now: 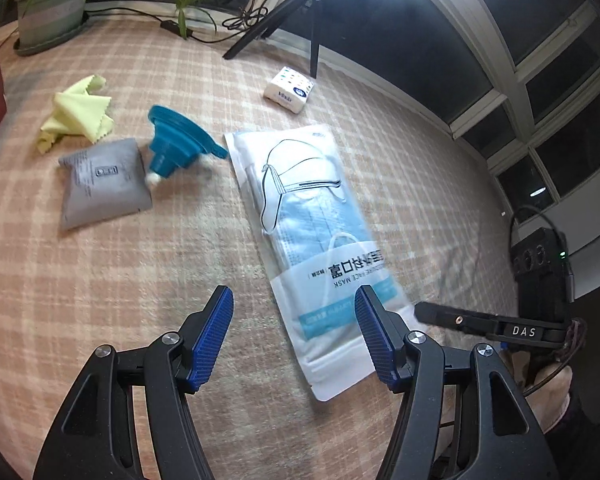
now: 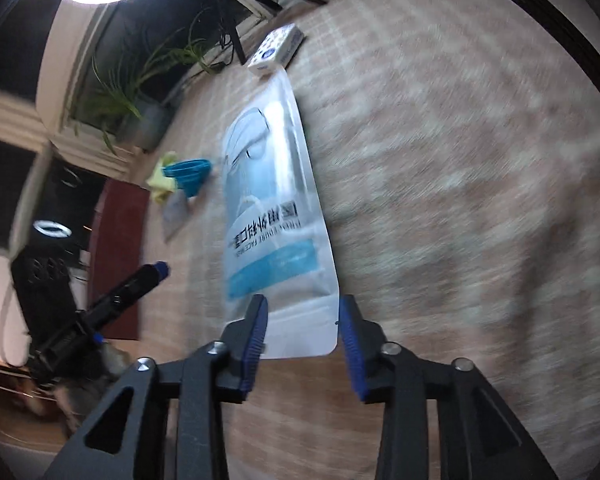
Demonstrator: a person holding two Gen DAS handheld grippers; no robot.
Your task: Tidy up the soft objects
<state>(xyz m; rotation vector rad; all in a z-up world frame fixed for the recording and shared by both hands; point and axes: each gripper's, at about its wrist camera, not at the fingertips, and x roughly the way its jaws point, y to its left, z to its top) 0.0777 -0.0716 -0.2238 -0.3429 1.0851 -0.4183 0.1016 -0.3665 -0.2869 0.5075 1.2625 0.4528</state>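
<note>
- Mask pack [image 1: 320, 240]: flat on checked blanket [image 1: 120, 280], near edge between parted pads of right gripper [image 2: 303, 340], not pinched.
- Left gripper [image 1: 296, 332]: wide open, empty, beside pack.
- Grey pouch [image 1: 102, 182], yellow cloth [image 1: 80, 114], tissue pack [image 1: 289, 89], blue funnel [image 1: 176, 140]: scattered, apparently unsorted.

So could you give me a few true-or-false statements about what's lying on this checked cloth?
1. The face mask pack lies flat on the checked cloth. True.
2. The blue funnel sits inside the plant pot. False: it lies on the cloth beside the grey pouch.
3. The yellow cloth is crumpled. True.
4. The left gripper is clamped on the tissue pack. False: its jaws are open and empty.
</note>
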